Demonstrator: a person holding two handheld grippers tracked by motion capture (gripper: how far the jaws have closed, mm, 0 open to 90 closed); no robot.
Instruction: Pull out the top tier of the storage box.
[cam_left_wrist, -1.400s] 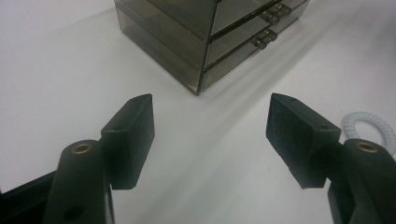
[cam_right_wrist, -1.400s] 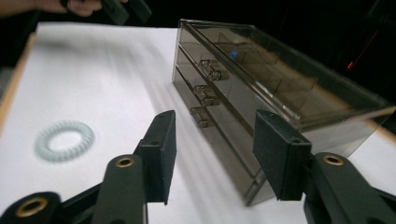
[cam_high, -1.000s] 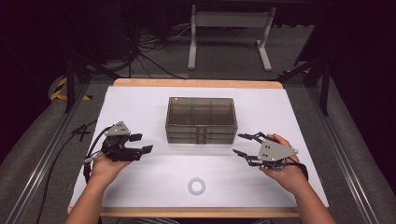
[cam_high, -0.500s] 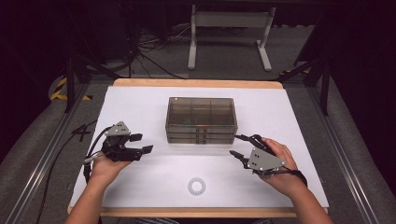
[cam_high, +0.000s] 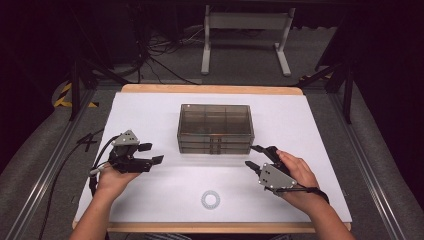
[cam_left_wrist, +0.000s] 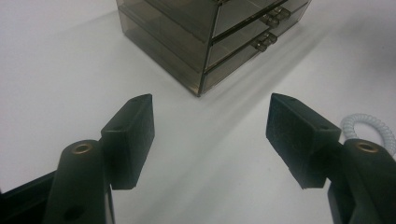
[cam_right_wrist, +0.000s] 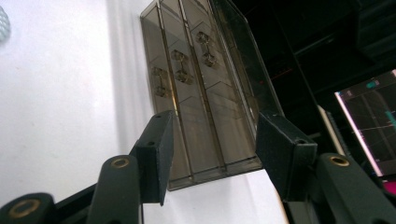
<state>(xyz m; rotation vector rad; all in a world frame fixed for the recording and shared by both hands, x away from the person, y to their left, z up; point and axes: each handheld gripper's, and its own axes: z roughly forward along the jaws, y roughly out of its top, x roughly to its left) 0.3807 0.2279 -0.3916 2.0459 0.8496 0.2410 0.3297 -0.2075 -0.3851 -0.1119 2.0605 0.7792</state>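
right now both tongs are released, nothing in them: left tongs hover over the white desk w/ jaws spread, well left of the smoked drawer box; right tongs sit just off its front right corner, rolled sideways, jaws wide. box stands mid-desk, 3 drawers shut. a white coiled hair tie lies near the front edge. risk imo: box looks light, so tugging a small handle one-handed could drag or tip it.
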